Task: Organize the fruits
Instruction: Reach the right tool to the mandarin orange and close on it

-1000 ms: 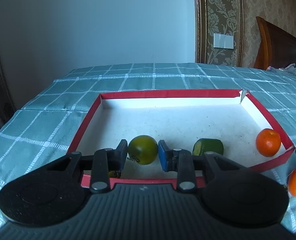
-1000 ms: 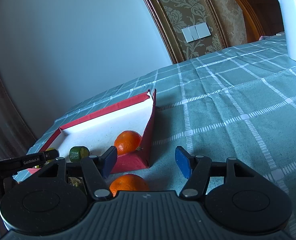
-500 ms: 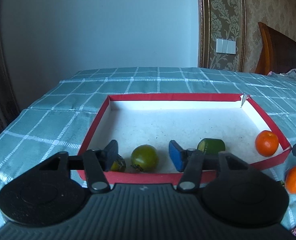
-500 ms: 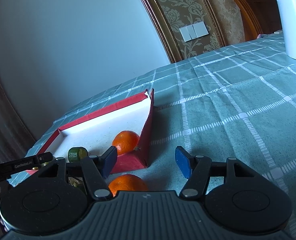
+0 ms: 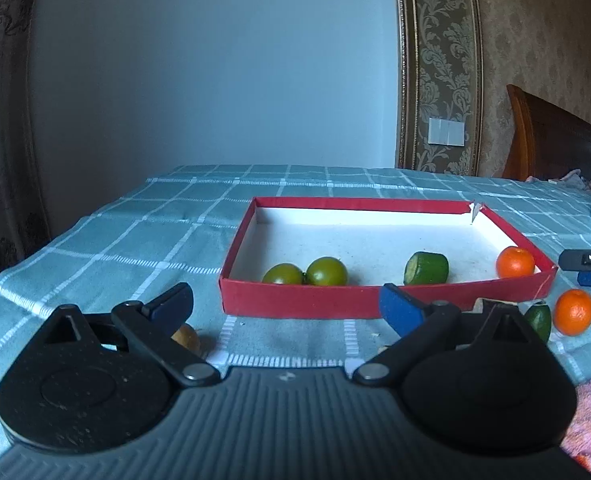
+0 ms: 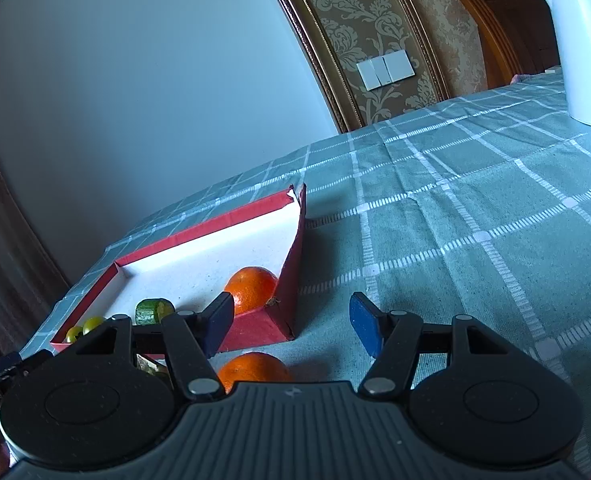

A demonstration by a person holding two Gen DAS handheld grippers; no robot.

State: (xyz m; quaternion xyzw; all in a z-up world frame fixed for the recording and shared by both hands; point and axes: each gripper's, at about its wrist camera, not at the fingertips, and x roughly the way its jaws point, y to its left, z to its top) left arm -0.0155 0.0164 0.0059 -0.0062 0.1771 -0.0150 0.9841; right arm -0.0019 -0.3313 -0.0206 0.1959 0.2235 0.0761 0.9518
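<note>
Left gripper (image 5: 286, 306) gapes wide and empty just before the red tray (image 5: 299, 302), probably freed for the brownish fruit (image 5: 186, 337) beside its finger; right gripper (image 6: 291, 326), equally open, hovers over a loose orange (image 6: 251, 368)

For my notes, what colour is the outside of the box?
Red outside, white inside; clearest in the left wrist view.
</note>
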